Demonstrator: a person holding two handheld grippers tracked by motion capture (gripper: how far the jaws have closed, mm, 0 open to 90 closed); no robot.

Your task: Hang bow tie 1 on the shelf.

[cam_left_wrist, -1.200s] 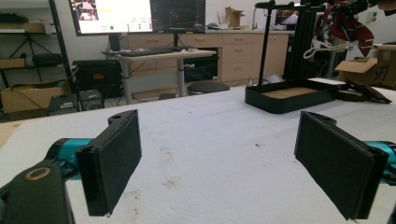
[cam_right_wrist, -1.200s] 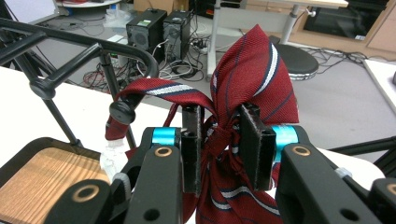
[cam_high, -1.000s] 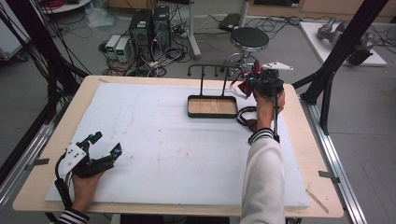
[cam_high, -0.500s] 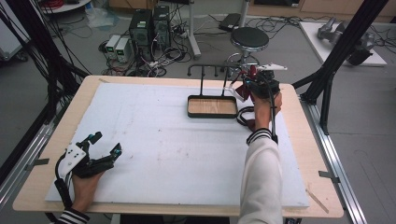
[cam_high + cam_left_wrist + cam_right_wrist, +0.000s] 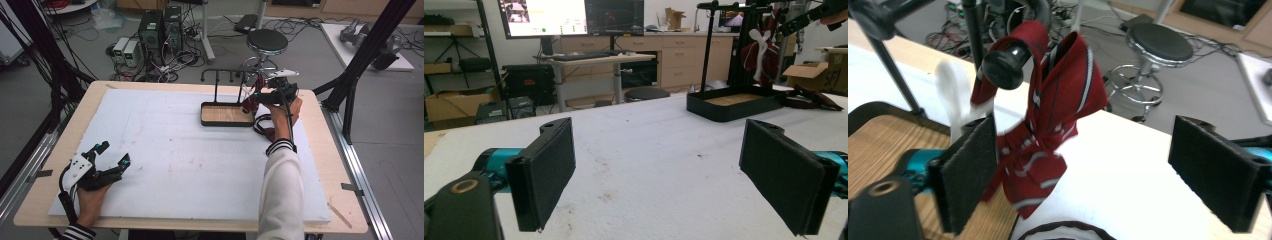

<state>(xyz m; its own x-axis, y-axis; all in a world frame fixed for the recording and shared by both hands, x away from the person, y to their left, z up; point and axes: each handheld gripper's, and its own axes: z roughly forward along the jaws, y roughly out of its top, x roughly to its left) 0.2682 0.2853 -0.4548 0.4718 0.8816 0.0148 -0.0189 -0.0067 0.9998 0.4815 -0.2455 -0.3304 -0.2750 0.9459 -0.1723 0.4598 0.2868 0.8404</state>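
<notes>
A red striped tie (image 5: 1040, 115) hangs draped over the end of the top bar of a black rack (image 5: 998, 62), its folds falling down past the bar's round cap. In the high view the tie (image 5: 250, 99) sits at about one o'clock on the table, at the right end of the rack (image 5: 222, 75), just above the right edge of the rack's tray (image 5: 225, 114), which has a wooden floor and a black rim. A white strip (image 5: 955, 97) hangs beside the tie on its nine o'clock side in the right gripper view.

The right gripper (image 5: 1088, 170) is at the tie: its jaws have just been opening and now stand wide apart. The tie lies between them, close against the nine o'clock pad (image 5: 970, 170), but nothing presses on it from the three o'clock side, so it hangs on the bar by itself. In the high view this gripper (image 5: 265, 95) is held up by the person's right hand (image 5: 282, 115), the white sleeve (image 5: 282, 190) reaching in from six o'clock. A dark loop of cloth (image 5: 261, 126) lies on the white table cover just below the hand.

Well apart, at about seven o'clock on the table, the left gripper (image 5: 112, 155) rests low over the white cover (image 5: 165, 150) in the left hand (image 5: 90, 192). Its fingers are spread wide with only bare cover between them (image 5: 656, 170). From its own view the rack (image 5: 729, 60) and tie (image 5: 761, 55) stand far off at one o'clock.
</notes>
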